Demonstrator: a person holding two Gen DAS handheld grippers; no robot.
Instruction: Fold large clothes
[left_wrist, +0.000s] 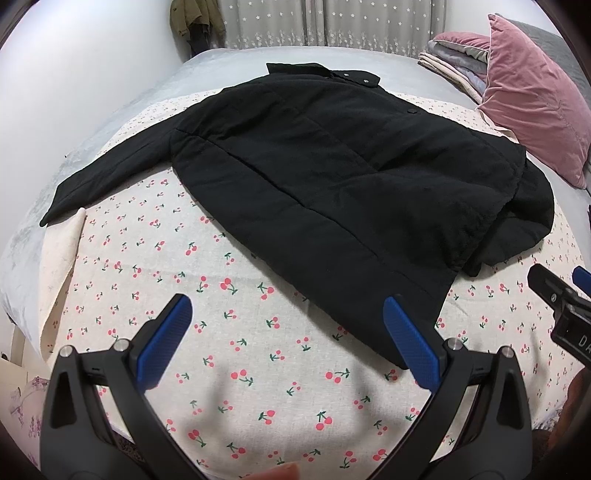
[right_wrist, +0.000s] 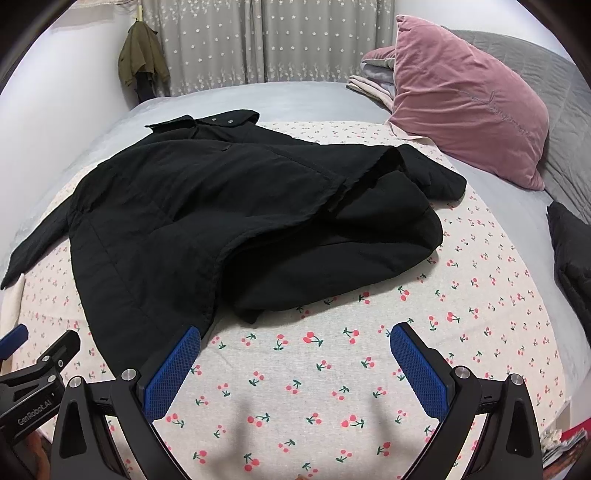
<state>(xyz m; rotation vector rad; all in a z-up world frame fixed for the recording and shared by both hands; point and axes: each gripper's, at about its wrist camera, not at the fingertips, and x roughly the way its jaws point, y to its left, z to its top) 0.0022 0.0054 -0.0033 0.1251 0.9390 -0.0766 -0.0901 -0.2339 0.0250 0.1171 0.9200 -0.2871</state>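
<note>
A black coat (left_wrist: 314, 166) lies spread across the middle of the left wrist view, on a cherry-print sheet (left_wrist: 258, 350) that covers a grey bed (left_wrist: 92, 110); its collar (left_wrist: 325, 74) points to the top of the frame; one sleeve (left_wrist: 110, 173) stretches out flat to the left; at the right side the cloth is doubled over on itself in a rumpled fold (right_wrist: 351, 229). The left hand-held gripper (left_wrist: 288, 332) fills the bottom of its frame, fingers wide apart and holding nothing, its right pad (left_wrist: 410, 339) in front of the coat's hem; whether it touches cannot be told. The right hand-held gripper (right_wrist: 295, 365) is likewise spread and empty, above bare sheet below the coat. A pink pillow (right_wrist: 469, 103) stands at the upper right; folded blankets (right_wrist: 369, 79) lie just left of it; a green jacket (right_wrist: 142, 55) hangs at the upper left beside grey curtains (right_wrist: 258, 40).
</note>
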